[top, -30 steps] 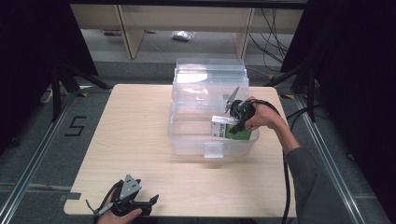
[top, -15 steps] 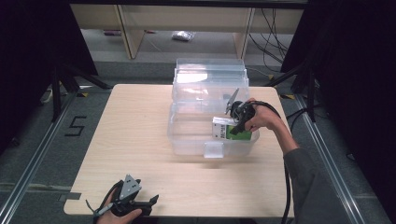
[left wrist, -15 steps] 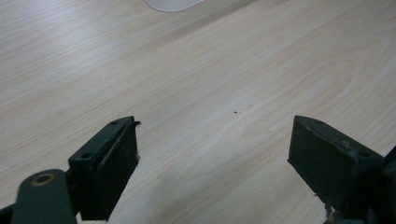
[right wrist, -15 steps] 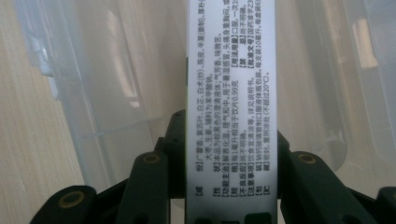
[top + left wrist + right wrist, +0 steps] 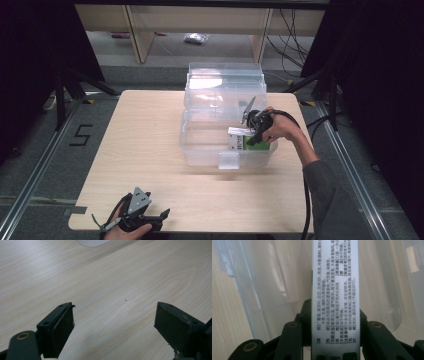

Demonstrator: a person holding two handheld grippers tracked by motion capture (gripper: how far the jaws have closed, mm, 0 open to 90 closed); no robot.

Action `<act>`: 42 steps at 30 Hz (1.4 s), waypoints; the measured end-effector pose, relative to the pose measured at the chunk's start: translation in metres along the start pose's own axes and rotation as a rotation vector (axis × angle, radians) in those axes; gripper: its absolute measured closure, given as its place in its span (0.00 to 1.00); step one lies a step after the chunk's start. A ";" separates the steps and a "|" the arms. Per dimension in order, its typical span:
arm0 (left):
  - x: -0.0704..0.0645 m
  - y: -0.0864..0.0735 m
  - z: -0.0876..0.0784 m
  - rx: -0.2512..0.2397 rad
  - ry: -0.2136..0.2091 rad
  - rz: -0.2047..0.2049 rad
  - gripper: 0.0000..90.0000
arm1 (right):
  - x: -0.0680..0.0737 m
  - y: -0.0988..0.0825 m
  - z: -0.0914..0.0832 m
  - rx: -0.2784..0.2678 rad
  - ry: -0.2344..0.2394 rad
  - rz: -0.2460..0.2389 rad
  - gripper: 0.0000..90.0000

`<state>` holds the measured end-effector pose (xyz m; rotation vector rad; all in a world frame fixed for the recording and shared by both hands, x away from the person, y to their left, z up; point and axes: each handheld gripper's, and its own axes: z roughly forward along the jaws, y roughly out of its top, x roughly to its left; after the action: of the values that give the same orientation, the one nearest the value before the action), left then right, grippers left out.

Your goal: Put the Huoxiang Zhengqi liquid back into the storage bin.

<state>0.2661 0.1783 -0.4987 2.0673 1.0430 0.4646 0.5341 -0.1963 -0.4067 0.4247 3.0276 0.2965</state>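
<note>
Since a second ago the white-and-green box (image 5: 250,139) has shifted slightly right inside the clear bin (image 5: 210,150), toward its right wall; the left gripper (image 5: 159,216) has not moved. The right gripper (image 5: 250,135) has its jaws clamped on the box, whose printed side stands upright between them in the right gripper view (image 5: 335,290). The bin sits right of centre on the surface (image 5: 140,145), near the far edge. The left gripper lies at the near-left corner, jaws wide apart with nothing between them, with bare surface ahead.
</note>
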 end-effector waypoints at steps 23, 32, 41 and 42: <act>0.000 0.000 0.000 -0.001 0.006 0.002 0.17 | 0.004 -0.001 0.008 0.027 0.015 0.008 0.71; 0.000 0.000 0.000 0.010 0.007 0.007 0.17 | 0.007 -0.004 -0.003 0.016 0.030 0.004 0.66; 0.001 0.001 -0.003 0.031 -0.002 0.039 0.17 | 0.013 -0.008 -0.031 -0.048 -0.009 0.047 0.57; 0.001 0.001 -0.003 0.025 0.000 0.041 0.17 | 0.013 -0.008 -0.033 -0.060 -0.011 0.044 0.56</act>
<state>0.2655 0.1805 -0.4963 2.1144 1.0133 0.4744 0.5164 -0.2058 -0.3769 0.4872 2.9929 0.3846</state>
